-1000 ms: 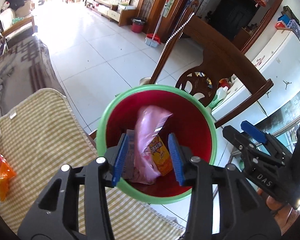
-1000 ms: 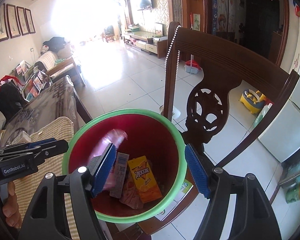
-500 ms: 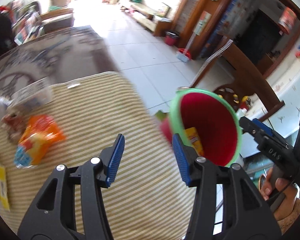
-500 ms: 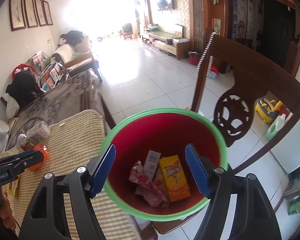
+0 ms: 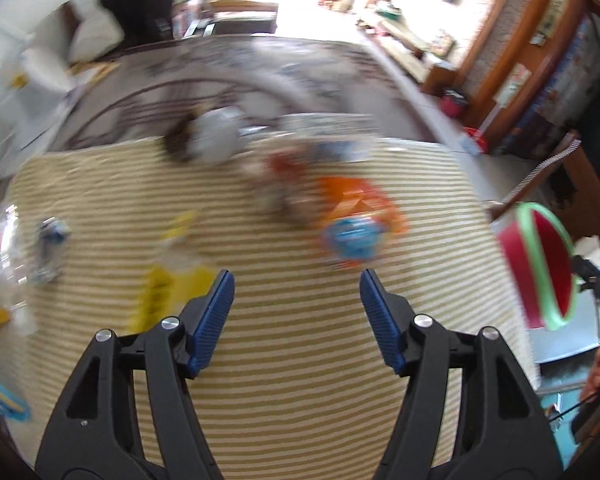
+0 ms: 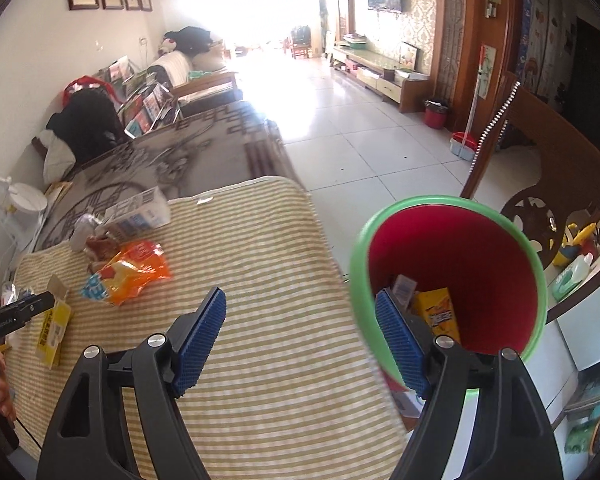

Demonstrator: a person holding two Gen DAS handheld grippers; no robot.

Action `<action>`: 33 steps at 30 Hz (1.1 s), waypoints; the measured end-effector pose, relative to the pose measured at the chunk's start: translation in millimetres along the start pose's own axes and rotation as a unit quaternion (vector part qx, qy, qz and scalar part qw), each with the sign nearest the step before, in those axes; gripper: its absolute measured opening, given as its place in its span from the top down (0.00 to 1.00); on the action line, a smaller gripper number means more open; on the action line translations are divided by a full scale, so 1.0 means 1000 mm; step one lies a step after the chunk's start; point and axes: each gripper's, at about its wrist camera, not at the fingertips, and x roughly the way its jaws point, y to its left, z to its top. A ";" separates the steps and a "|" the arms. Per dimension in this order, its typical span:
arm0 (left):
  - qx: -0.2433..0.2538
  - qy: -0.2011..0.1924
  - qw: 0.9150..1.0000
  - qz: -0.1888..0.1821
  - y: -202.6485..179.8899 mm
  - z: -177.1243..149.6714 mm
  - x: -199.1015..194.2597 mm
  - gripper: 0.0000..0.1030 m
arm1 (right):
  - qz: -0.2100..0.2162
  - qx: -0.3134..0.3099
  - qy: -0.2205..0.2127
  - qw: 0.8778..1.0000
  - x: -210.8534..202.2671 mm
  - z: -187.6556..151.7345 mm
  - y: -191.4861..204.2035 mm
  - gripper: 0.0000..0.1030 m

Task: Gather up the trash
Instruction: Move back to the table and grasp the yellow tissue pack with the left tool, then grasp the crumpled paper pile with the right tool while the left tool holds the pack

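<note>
A red bin with a green rim [image 6: 456, 248] stands off the table's right end, with wrappers inside, among them a yellow packet [image 6: 438, 312]; the bin [image 5: 540, 264] shows at the right edge of the blurred left wrist view. On the striped cloth lie an orange snack bag [image 6: 134, 268] [image 5: 356, 216], a yellow carton [image 6: 54, 326] [image 5: 168, 288] and a white-blue box [image 6: 138, 212]. My left gripper [image 5: 296, 312] hovers over the cloth short of the orange bag, jaws opening, nothing between them. My right gripper [image 6: 300, 334] is at the cloth's right edge beside the bin, jaws opening and empty.
A dark wooden chair [image 6: 540, 168] stands behind the bin. A small wrapper [image 5: 52, 240] and a clear bag lie at the cloth's left end. A white lamp [image 6: 16, 196] and a grey patterned table cover [image 6: 172, 160] sit beyond the cloth. Tiled floor lies to the right.
Both grippers swung left from above the bin to over the striped cloth; the left one let the pink wrapper fall into the bin. The left jaws widened clearly, the right slightly.
</note>
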 end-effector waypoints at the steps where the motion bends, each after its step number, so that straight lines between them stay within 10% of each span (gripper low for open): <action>1: -0.003 0.002 1.000 0.010 0.012 -0.003 0.000 0.39 | 0.003 -0.001 0.001 1.000 0.000 -0.001 0.008 0.28; 17: 0.036 0.106 0.994 0.009 0.073 -0.022 0.070 0.30 | -0.008 -0.004 0.020 1.000 -0.003 -0.027 0.083 0.27; 33: 0.003 0.081 0.997 -0.013 0.090 -0.006 0.067 0.46 | 0.016 -0.002 0.038 0.999 0.014 -0.021 0.116 0.26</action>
